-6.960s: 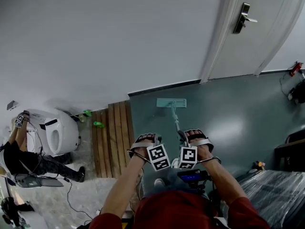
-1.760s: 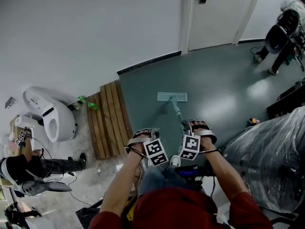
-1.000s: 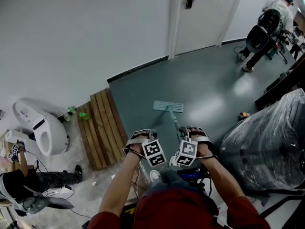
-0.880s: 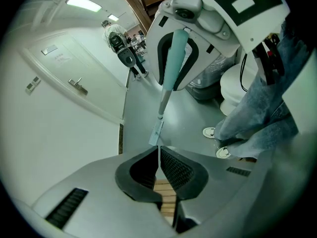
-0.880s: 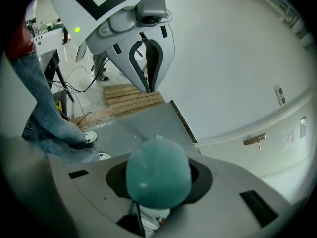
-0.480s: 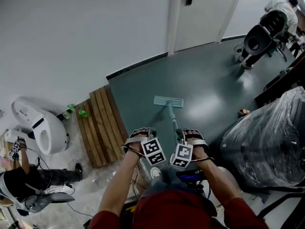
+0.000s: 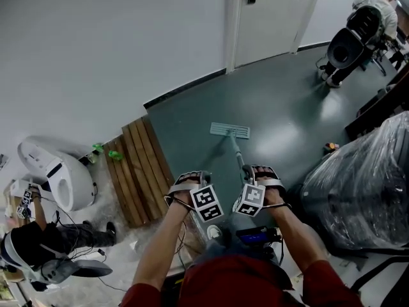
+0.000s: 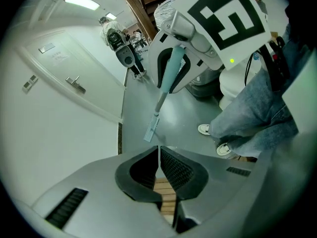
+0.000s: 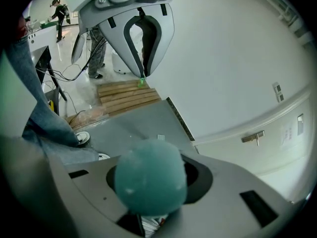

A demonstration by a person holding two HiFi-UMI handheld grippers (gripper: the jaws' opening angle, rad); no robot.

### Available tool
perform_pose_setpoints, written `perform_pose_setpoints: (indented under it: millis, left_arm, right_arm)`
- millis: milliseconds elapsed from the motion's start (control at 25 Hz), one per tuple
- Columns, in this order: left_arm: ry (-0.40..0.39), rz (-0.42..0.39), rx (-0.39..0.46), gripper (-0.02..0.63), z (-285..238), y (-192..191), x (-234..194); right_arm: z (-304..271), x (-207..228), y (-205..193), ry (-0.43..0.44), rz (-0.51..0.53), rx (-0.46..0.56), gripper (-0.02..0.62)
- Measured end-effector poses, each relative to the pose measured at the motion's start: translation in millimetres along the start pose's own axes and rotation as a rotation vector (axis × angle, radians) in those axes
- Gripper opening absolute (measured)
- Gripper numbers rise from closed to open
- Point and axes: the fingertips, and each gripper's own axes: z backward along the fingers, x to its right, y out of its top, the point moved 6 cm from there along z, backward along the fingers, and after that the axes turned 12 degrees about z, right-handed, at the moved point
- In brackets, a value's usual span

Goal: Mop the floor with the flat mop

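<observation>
Flat mop: its head lies flat on the grey-green floor, out ahead of the person. It sits between the person's shoe and the dark skirting along the floor's wall edge. It is near the wooden slats at the floor's left edge, but apart from them.
Head axis: the long side runs left to right across the head view, crosswise to the pole.
Mop pole: the long axis runs from the middle of the head back and up to the person's hands. The lower end points away, toward the wall and the door.
Right gripper: clamped on the upper part of the pole. Its own view looks straight down the rounded teal pole end, which fills the space between the jaws.
Left gripper: the jaws are pressed together with only a hairline slit between them and nothing in it. It is held just left of the right gripper, apart from the pole.
Floor's right edge: a bulky plastic-wrapped load stands there, well clear of the mop head.
</observation>
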Motion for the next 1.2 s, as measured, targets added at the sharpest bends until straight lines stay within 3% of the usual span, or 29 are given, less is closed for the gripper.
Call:
perform_pose_setpoints:
  millis: [400,1200]
  left_arm:
    - [0.039,-0.004,-0.005,0.028,-23,42,-53]
    - [0.051,0.005,-0.035,0.028,-105,161,-140]
  right_arm:
    - [-32,59,-31,0.003,0.025,0.025,0.118]
    - [-113,167,-122,-0.001,0.055,0.063,0.118]
